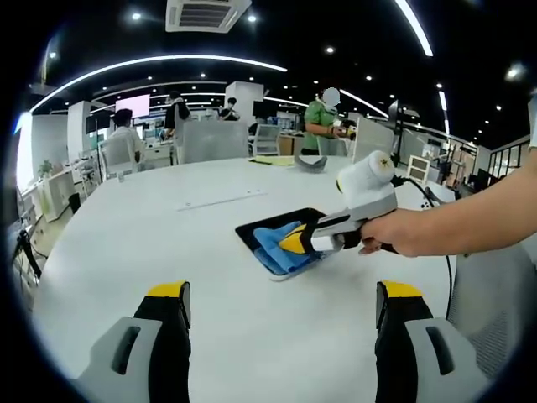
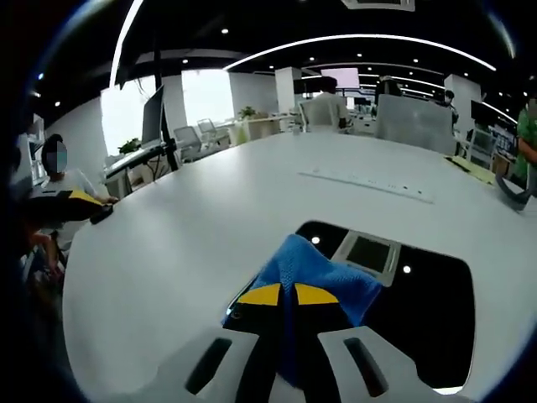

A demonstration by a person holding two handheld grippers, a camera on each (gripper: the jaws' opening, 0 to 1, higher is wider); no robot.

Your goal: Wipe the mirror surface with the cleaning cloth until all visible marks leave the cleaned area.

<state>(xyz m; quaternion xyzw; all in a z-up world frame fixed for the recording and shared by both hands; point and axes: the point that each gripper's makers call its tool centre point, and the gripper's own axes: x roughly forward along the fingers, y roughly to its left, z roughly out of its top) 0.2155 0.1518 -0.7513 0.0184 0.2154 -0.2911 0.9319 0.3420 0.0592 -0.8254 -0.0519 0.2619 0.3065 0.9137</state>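
A flat mirror (image 1: 262, 229) lies on the white table (image 1: 151, 252), reflecting the dark ceiling and its lights. In the right gripper view the mirror (image 2: 436, 294) spreads ahead and to the right. My right gripper (image 2: 288, 295) is shut on the blue cleaning cloth (image 2: 315, 267), which it presses onto the mirror's near-left part. From the left gripper view, that right gripper (image 1: 295, 242) comes in from the right in a person's hand (image 1: 403, 232), with the blue cloth (image 1: 275, 247) bunched under it. My left gripper (image 1: 281, 295) hovers open above the table, well short of the mirror, holding nothing.
A long white strip (image 1: 222, 200) lies on the table beyond the mirror. A grey curved object (image 1: 309, 163) and yellowish papers (image 1: 277, 160) sit at the table's far edge. Several people, desks and chairs stand past the table. A grey chair back (image 1: 491, 290) is at the right.
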